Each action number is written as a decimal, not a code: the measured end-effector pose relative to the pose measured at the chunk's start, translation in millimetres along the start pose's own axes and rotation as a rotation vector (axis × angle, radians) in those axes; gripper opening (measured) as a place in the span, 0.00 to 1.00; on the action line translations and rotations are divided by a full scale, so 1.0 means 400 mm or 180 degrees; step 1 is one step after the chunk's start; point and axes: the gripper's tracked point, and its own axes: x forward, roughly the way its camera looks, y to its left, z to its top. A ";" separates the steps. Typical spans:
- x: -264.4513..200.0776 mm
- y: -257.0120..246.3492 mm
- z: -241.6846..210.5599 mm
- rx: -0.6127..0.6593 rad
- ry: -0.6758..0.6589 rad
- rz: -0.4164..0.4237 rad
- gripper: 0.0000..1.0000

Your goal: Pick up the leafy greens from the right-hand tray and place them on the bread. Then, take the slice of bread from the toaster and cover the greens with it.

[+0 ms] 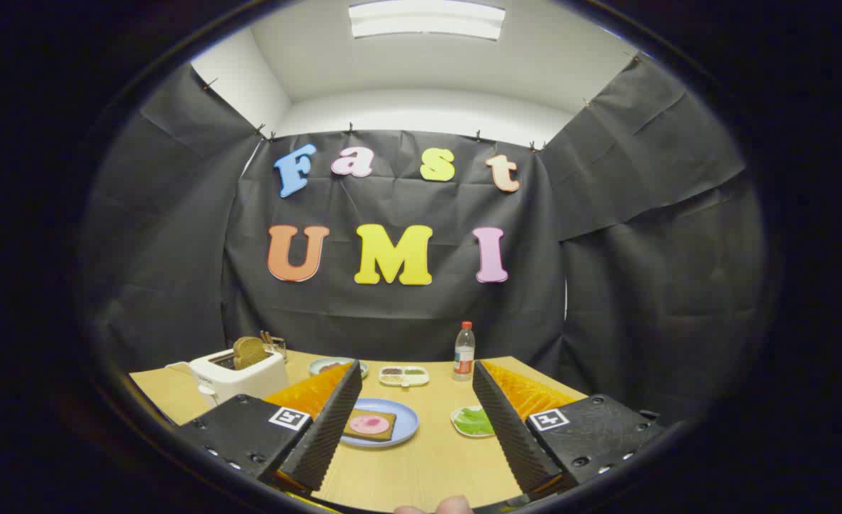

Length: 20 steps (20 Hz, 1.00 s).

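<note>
- Gripper: fingers spread wide apart with nothing between them, held above the near edge of the table and aimed across it. In my judgement this is a starting stance, ahead of the first pick.
- Leafy greens: bright green, flat and leaf-like, lying in a small white tray on the right half of the table, just inside the right finger, which hides part of them. They appear untouched, so the first step is judged not yet done.
- Bread: a brown square slice with a pink round of filling on top, resting on a blue plate near the table's middle, between the fingers and closer to the left one. The open-faced top is ready to receive the greens.
- Toaster: white, at the left edge of the table. A browned slice of bread stands up out of its slot, high enough to be grasped later.
- Other items toward the far edge: a divided dish, a small plate partly behind the left finger, and a clear bottle standing upright. None lies between tray and plate.
- Assessment: the greens look thin and limp; a pinch low on them would likely be needed.
</note>
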 end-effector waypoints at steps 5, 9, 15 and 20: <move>0.017 0.031 -0.040 0.0025 0.0114 0.0059 0.95; 0.030 0.032 -0.050 0.0017 0.0142 0.0038 0.95; 0.031 0.034 -0.045 -0.0033 0.0131 0.0049 0.95; 0.035 0.031 -0.061 -0.0032 0.0174 0.0049 0.95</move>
